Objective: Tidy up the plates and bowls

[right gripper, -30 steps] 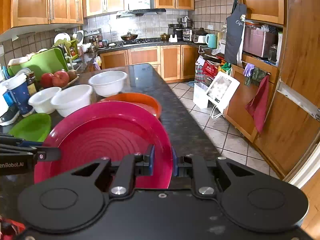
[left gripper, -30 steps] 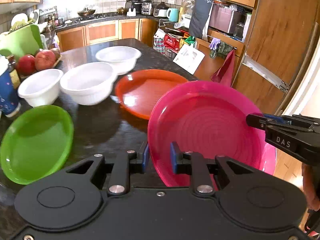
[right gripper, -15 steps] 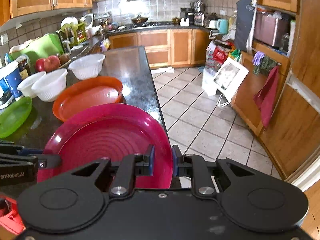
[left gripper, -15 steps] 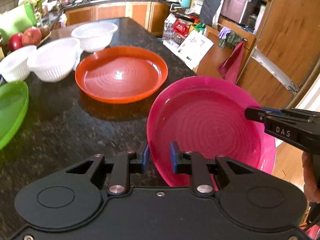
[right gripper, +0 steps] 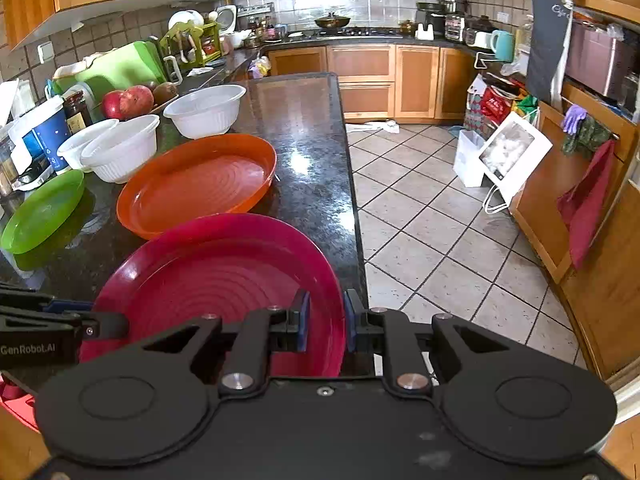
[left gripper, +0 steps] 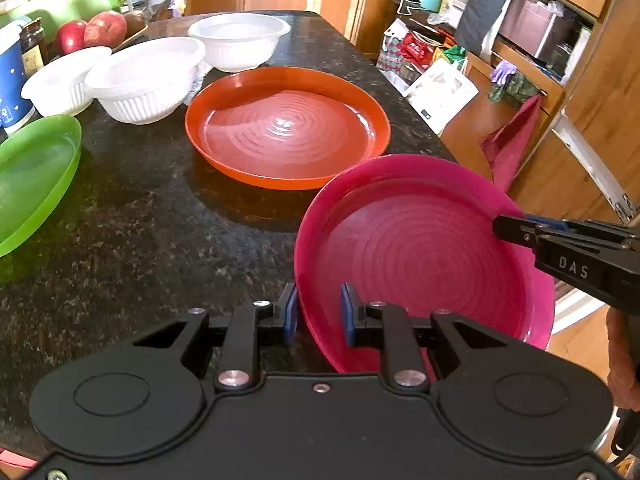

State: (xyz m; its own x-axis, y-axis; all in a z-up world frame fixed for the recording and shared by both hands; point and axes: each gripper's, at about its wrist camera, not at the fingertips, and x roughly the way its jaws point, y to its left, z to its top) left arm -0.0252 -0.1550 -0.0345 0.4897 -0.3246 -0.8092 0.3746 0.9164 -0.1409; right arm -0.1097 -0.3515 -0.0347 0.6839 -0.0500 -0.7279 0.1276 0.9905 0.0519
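A pink plate (left gripper: 420,256) (right gripper: 224,280) hangs over the near end of the dark counter, partly past its edge. My left gripper (left gripper: 319,312) is shut on the plate's left rim, and my right gripper (right gripper: 326,326) is shut on its right rim. Beyond it an orange plate (left gripper: 286,130) (right gripper: 196,184) lies flat on the counter. A green plate (left gripper: 32,180) (right gripper: 42,210) lies at the left. Three white bowls (left gripper: 146,80) (right gripper: 120,146) stand behind the plates.
The counter (right gripper: 304,152) drops off to a tiled floor (right gripper: 420,216) on the right. Apples (left gripper: 104,28), a blue cup (left gripper: 10,80), jars and a green board crowd the left side. Wooden cabinets and a red towel (right gripper: 588,200) line the far right.
Both grippers carried the pink plate toward the near end of the counter and lower. The orange plate and bowls now lie farther ahead, and the pink plate no longer overlaps the orange one.
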